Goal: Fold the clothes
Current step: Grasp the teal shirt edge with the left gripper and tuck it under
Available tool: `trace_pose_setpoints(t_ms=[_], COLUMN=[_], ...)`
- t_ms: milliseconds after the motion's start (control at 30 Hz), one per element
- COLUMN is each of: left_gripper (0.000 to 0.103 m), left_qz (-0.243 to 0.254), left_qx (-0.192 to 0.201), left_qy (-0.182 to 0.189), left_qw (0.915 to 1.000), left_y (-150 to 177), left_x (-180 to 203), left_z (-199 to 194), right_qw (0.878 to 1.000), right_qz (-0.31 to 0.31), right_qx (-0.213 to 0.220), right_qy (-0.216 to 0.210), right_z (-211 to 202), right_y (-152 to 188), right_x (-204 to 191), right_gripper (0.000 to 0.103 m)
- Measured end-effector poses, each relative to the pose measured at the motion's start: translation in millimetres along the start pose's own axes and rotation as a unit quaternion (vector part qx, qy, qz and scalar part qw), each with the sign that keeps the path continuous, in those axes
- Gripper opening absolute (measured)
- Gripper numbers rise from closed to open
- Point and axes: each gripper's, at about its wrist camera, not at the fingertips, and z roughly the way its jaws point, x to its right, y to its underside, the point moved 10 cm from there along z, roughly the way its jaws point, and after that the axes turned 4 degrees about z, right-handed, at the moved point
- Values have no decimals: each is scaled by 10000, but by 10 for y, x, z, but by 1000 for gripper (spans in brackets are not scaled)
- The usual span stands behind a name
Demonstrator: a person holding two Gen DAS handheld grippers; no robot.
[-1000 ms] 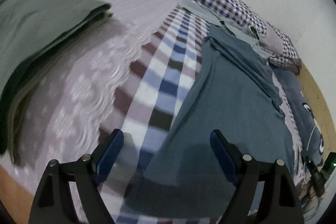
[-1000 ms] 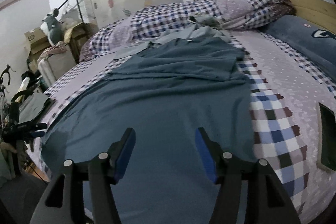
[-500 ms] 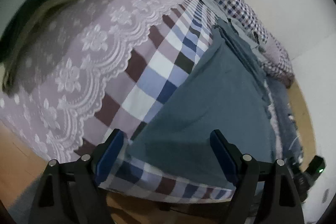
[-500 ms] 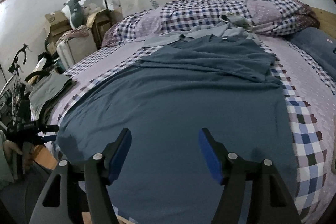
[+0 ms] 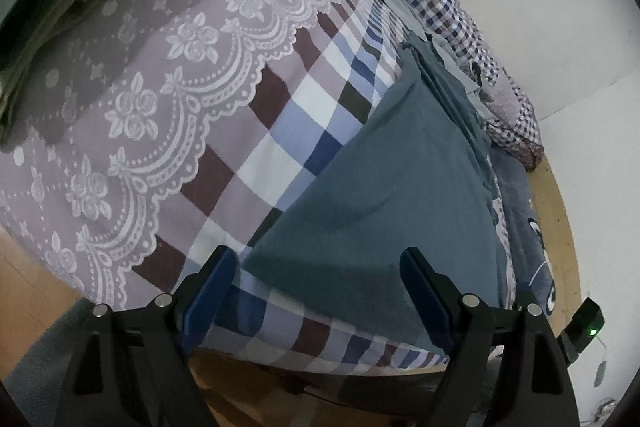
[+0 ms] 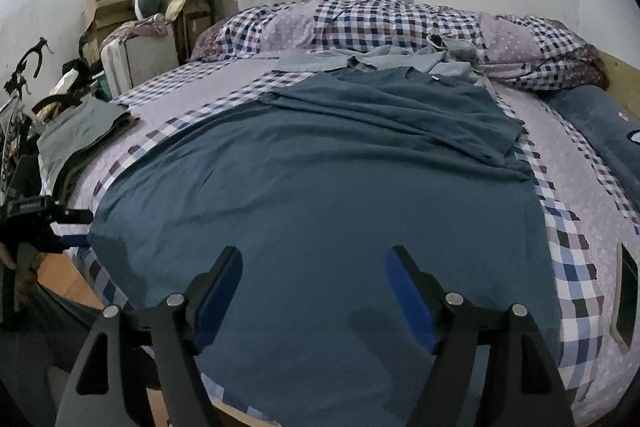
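Clearly the blue shirt [image 6: 320, 211] lies flat on the bed [image 5: 132, 131], long axis running away toward the pillows, its near-left hem corner just ahead of the left gripper [image 5: 316, 279], nearer than the right gripper [image 6: 314, 287], both jaws wide and empty.
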Motion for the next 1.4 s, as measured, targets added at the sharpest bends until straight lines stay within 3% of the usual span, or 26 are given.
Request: trace_pose_setpoints(t_ms=[267,400,567,733,767,967,1100,1133,1233,1267,1400], left_gripper=[87,87,87,87,87,86,84,80,43,37,36], left_qz=[-576,-888,-893,-814,-813,-1054,-972,-981,-1024,-1031,-1048], left_qx=[161,231,414,503,518,400,399,403,392,386,435], left_qy=[642,1158,1785,2183,2199,1496,1412,1413,1424,1437,1597], left_qw=[9961,9890,9790,9712,9708,9823,9844,9843,9837,9835,9806], left_y=[78,38,-51,-124,-131,-79,-108,-115,-97,-97,-40], left_x=[42,84,236,334,319,26,46,53,32,36,42], left_z=[10,-21,-116,-151,-168,-103,-69,-65,-113,-108,-188], right_qw=[9998,9990,9958,9904,9889,9825,9800,9796,9779,9769,9719], right_qz=[-150,-371,-819,-1258,-1359,-1741,-1857,-1879,-1963,-2004,-2203], right_qx=[-34,0,122,197,177,28,8,19,94,124,305], right_qy=[-98,-232,-381,-547,-572,-658,-718,-714,-714,-727,-771], right_z=[1,-14,-31,-1,18,134,191,206,224,230,249], right_y=[42,71,94,149,181,347,399,399,401,403,400], right_x=[-205,-403,-721,-1038,-1112,-1410,-1557,-1585,-1680,-1728,-1944], right_gripper=[79,80,80,81,81,81,81,81,81,81,81])
